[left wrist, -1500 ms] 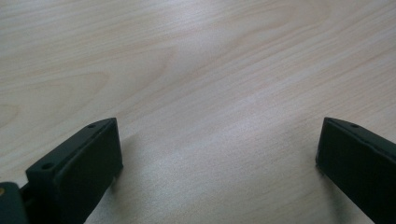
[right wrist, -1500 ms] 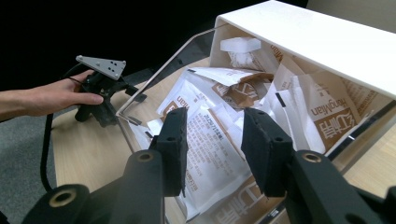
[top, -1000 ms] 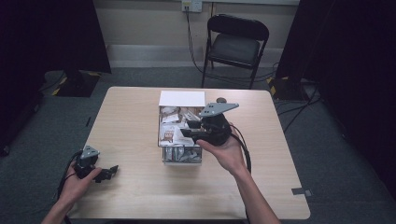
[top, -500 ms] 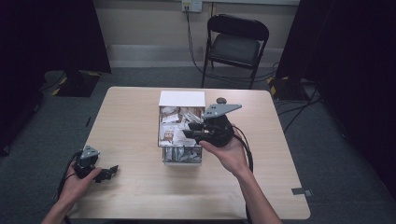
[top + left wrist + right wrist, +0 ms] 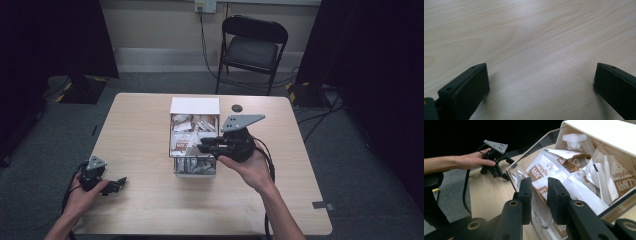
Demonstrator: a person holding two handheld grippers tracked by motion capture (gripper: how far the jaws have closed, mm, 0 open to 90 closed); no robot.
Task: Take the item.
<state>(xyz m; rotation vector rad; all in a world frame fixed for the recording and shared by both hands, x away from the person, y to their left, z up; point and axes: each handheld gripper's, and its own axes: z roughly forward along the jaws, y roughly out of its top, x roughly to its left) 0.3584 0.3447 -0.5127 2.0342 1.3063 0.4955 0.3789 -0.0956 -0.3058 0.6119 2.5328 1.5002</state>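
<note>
Sachets (image 5: pixel 541 173) fill the clear box (image 5: pixel 194 170) mid-frame on the bench (image 5: pixel 140 130); light, crinkly, probably slippery, so pinching an edge looks best; right gripper (image 5: pixel 539 187) fingers narrow over them, holding nothing; left gripper (image 5: pixel 116 184) fingers wide, lower left.

The high view looks forward and down from above the person's side, taking in the whole table (image 5: pixel 140 130) and a chair (image 5: pixel 252 47) behind it. The left gripper view sits very near the bare tabletop (image 5: pixel 534 37). The right gripper view looks close over the box (image 5: pixel 599 135), which the high view shares (image 5: pixel 195 106).
</note>
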